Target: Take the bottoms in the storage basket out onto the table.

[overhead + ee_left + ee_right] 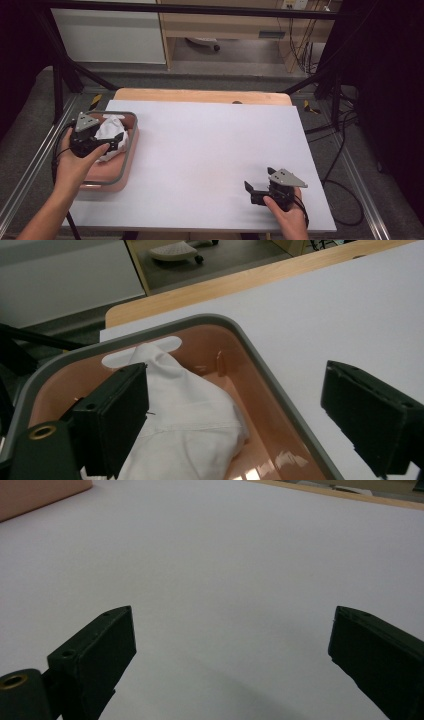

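Pink basin [129, 156], left of frame, holds crumpled white cloth [111, 131]. Left gripper [116, 141] wide open over it; right gripper [258, 186] wide open, empty.

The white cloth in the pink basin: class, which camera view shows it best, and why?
The left gripper view: the white cloth lies close, its folds and seam clear, inside the pink basin. In the high view the cloth is small and partly covered by the left tongs. The right gripper view shows a corner of the basin.
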`<state>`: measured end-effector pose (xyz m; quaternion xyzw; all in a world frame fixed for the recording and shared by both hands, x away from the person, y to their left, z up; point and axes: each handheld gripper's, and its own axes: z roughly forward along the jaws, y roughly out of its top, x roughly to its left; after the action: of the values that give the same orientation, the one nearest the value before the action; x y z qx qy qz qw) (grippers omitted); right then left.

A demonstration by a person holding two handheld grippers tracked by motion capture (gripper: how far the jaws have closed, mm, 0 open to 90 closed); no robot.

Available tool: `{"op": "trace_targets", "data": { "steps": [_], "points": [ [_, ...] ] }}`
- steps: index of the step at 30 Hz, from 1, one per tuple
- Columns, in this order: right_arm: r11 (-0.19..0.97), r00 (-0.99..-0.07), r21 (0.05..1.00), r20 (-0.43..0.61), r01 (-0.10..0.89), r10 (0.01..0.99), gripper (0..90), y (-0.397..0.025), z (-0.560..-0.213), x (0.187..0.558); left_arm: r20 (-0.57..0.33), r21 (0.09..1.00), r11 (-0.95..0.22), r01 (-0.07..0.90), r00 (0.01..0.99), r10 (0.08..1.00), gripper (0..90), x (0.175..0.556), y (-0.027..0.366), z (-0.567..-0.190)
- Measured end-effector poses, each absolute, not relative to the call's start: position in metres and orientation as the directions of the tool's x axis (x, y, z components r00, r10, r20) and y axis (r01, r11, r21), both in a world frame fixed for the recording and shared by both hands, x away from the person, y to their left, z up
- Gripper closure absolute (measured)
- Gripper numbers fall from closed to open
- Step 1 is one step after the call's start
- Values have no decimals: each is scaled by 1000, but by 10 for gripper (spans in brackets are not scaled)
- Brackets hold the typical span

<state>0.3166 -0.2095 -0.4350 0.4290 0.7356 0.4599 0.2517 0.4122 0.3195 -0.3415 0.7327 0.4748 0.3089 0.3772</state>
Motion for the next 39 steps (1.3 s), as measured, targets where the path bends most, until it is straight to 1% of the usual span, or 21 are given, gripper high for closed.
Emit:
{"op": "trace_targets", "data": {
  "steps": [2,6,9,11,18,20,21,22,23,24,26,28,29,34,36,37,38,39],
  "points": [
    [214,-505,893,18,397,863,52,-208,-434,315,119,823,-286,490,344,932,124,420,325,-345],
    [218,-508,890,18,400,861,52,-206,-434,314,93,805,-272,527,341,935,118,427,331,-350],
    [223,-511,887,17,405,859,52,-205,-435,316,98,783,-270,561,317,943,146,432,337,-357],
    [225,-515,885,19,408,857,53,-204,-436,317,102,762,-267,590,298,949,142,438,342,-366],
    [220,-512,883,26,414,859,54,-206,-436,315,103,716,-278,641,297,949,135,453,346,-380],
    [225,-522,881,29,417,853,54,-205,-437,316,62,691,-251,677,290,955,132,458,349,-386],
    [225,-522,881,29,417,853,54,-205,-437,316,62,691,-251,677,290,955,131,458,349,-386],
    [225,-525,878,35,422,850,54,-205,-437,316,20,681,-230,695,296,955,131,459,349,-388],
    [234,-538,879,31,416,842,54,-203,-437,316,11,660,-241,712,312,950,102,460,348,-391],
    [234,-538,879,31,416,842,54,-203,-437,316,11,660,-241,712,312,950,93,460,348,-391],
    [245,-554,875,32,418,832,54,-202,-438,316,61,637,-272,721,304,951,91,461,345,-397],
    [246,-558,873,36,422,829,55,-201,-438,316,46,628,-258,735,296,954,67,464,346,-402],
    [254,-569,868,39,427,822,55,-201,-439,316,24,610,-239,756,283,959,61,467,346,-408],
    [252,-572,867,45,429,819,54,-202,-439,316,23,573,-242,783,280,960,52,472,346,-418],
    [250,-567,866,47,434,822,55,-202,-440,317,26,563,-248,788,283,959,54,473,345,-421],
    [247,-564,866,48,434,824,55,-203,-440,318,28,561,-250,789,284,958,80,474,344,-422],
    [247,-564,866,48,434,824,55,-203,-440,318,30,560,-252,789,284,958,80,475,344,-422],
    [244,-562,869,47,430,826,55,-203,-439,317,32,561,-251,789,282,959,134,475,344,-423]
  ]
}}
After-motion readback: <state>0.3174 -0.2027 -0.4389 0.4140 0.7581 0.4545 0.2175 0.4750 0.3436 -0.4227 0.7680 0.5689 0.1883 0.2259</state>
